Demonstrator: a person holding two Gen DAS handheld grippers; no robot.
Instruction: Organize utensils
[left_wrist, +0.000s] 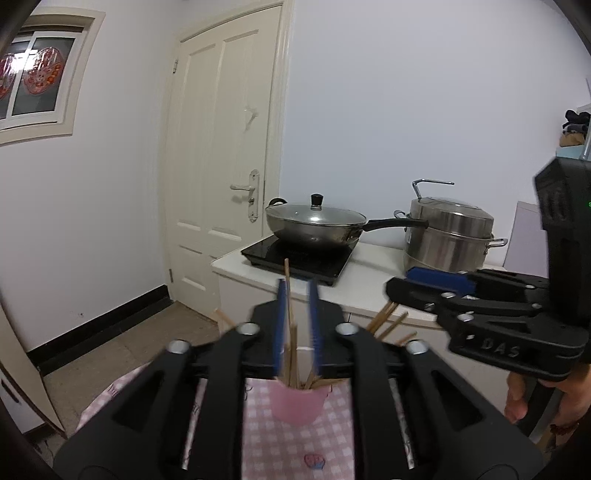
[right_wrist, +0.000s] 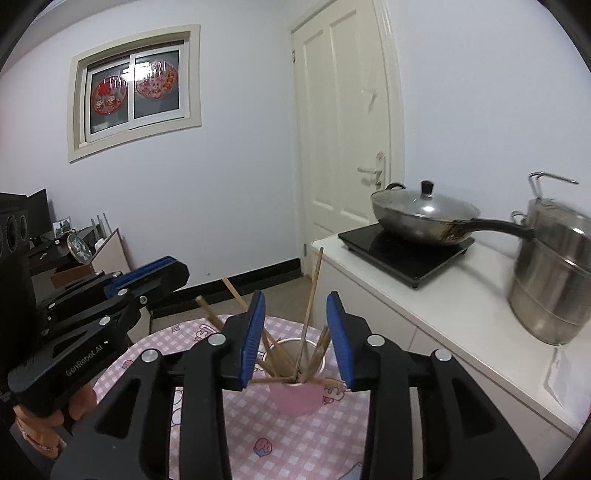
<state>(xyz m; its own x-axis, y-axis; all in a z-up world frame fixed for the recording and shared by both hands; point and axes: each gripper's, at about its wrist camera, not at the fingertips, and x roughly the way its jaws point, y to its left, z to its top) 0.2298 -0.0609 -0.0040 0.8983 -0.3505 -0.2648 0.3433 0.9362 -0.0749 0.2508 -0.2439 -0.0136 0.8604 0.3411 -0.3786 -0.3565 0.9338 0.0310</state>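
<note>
Chopsticks (right_wrist: 306, 332) stand bundled in a pink cup (right_wrist: 295, 400), their tips fanning out in several directions above its rim. The cup sits on a round table covered by a pink checked cloth (right_wrist: 295, 443), near the edge that faces the white counter (right_wrist: 461, 306).

The right gripper (right_wrist: 295, 332) hovers just above the cup with its blue pads (right_wrist: 255, 332) apart; one tall chopstick rises in the gap between them, and no pad presses on it. The left gripper (left_wrist: 297, 325) is also over the cup, its jaws slightly parted (this view is blurred), with a chopstick standing between them close to the left pad; contact cannot be told.

On the counter, a lidded wok (right_wrist: 424, 218) rests on a black induction hob (right_wrist: 406, 251) toward the far edge, and a steel steamer pot (right_wrist: 550, 280) stands beside it at the right end.
</note>
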